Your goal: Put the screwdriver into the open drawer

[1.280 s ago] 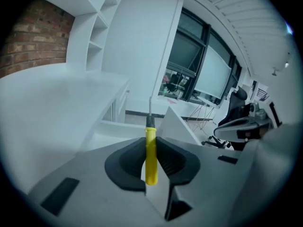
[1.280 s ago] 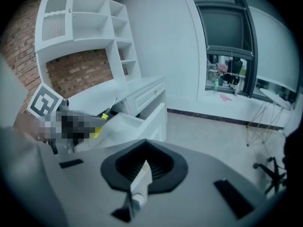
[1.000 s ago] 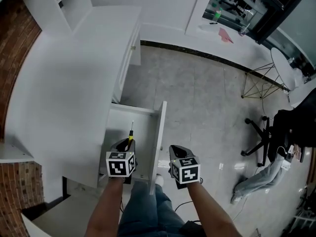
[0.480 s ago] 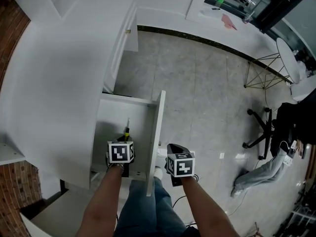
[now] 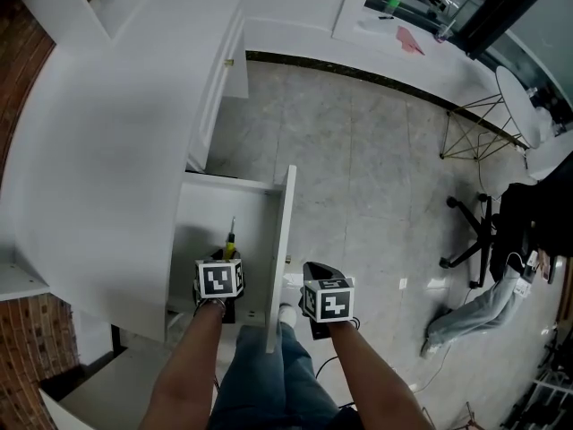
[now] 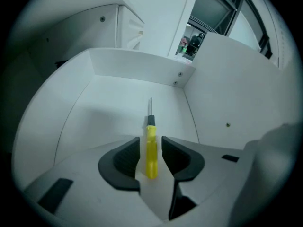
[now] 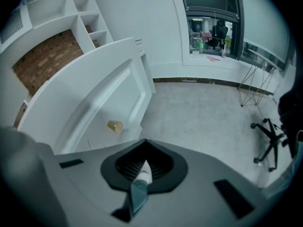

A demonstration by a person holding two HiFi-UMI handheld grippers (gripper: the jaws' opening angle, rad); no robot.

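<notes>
The screwdriver point(image 6: 150, 136), with a yellow handle and a thin metal shaft, lies on the floor of the open white drawer point(image 6: 137, 67), its tip towards the drawer's back wall. My left gripper point(image 6: 151, 156) is down inside the drawer and its jaws are opening. The handle sits between the pads with a gap on each side. In the head view the screwdriver point(image 5: 229, 238) shows just ahead of the left gripper point(image 5: 225, 262). My right gripper point(image 5: 315, 274) hangs outside the drawer's front panel point(image 5: 283, 240), shut with nothing in it point(image 7: 144, 166).
The drawer juts from a white desk point(image 5: 98, 150) at the left. A brass knob point(image 7: 114, 126) sticks out of the drawer front. The person's legs point(image 5: 260, 374) are right below the drawer. An office chair point(image 5: 501, 231) and a wire-legged table point(image 5: 483, 133) stand across the grey floor.
Both grippers have sunk, the left one carrying the screwdriver down into the drawer. Over the last half second neither hand has moved.
</notes>
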